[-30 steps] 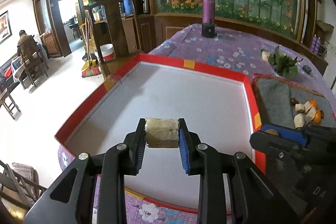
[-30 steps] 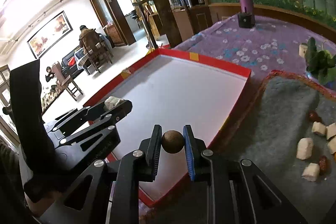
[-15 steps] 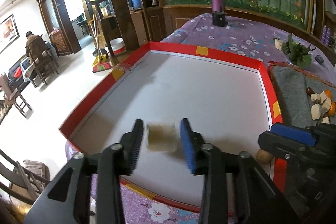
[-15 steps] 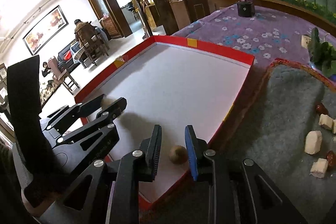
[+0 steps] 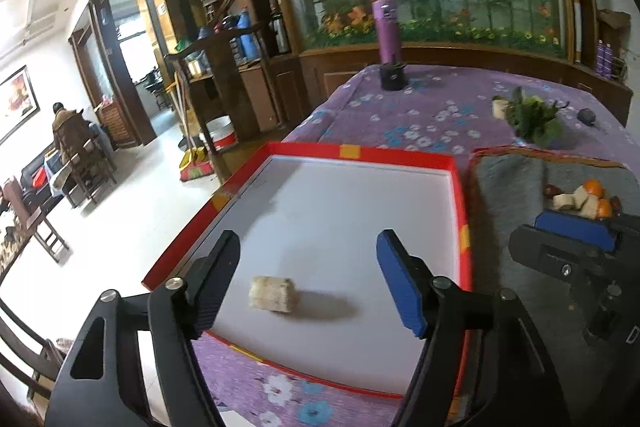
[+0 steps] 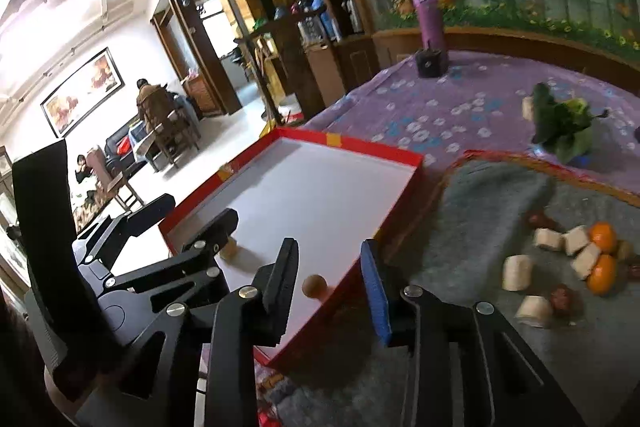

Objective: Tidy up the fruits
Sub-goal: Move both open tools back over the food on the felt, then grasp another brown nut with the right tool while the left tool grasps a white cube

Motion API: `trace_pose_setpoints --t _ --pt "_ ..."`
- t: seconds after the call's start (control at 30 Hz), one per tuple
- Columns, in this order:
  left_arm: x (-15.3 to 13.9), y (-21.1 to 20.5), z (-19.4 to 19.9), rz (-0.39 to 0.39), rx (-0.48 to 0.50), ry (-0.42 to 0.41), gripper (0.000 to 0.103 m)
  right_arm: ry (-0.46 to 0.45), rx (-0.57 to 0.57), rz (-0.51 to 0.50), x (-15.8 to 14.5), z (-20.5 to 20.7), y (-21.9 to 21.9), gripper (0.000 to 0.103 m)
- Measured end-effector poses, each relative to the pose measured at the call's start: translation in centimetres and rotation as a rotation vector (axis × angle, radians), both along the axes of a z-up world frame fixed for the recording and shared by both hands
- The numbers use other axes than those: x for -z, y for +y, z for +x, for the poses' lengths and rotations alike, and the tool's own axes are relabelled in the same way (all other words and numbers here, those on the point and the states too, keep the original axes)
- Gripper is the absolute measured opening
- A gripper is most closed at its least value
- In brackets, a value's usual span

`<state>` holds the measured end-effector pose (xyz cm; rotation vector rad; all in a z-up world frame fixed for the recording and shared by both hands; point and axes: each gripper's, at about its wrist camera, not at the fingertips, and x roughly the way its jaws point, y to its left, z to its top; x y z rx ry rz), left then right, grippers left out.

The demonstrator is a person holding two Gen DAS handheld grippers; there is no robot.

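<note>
We see the left gripper [image 5: 308, 283] with jaws spread wide above the red-rimmed tray [image 5: 360, 151], the pale fruit chunk [image 5: 273, 294] lying inside it. The right gripper [image 6: 330, 287] gapes too, the small brown fruit [image 6: 314, 285] resting by the tray's near edge.

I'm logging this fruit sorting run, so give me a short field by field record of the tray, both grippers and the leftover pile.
left gripper: open, holding nothing
right gripper: open, holding nothing
red-rimmed tray: white floor, on the purple floral tablecloth
in tray: pale cylindrical chunk near the front edge; small round brown fruit by the right wall
grey mat: pale chunks, two oranges, dark red fruits
</note>
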<state>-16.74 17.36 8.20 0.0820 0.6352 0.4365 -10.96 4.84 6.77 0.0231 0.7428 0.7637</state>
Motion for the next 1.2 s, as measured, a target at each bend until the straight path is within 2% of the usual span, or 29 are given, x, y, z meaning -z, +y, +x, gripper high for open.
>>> trace_pose_setpoints --t 0.5,1.2 --pt "-2.8 -6.3 0.2 0.044 0.117 -0.033 0.074 -0.077 0.101 0.057 -3.2 -1.5 -7.2 0.04" --pt "-3.3 -11.8 2.1 0.101 0.193 -0.012 0.074 -0.069 0.208 0.129 -3.7 -0.7 -14.6 0.04"
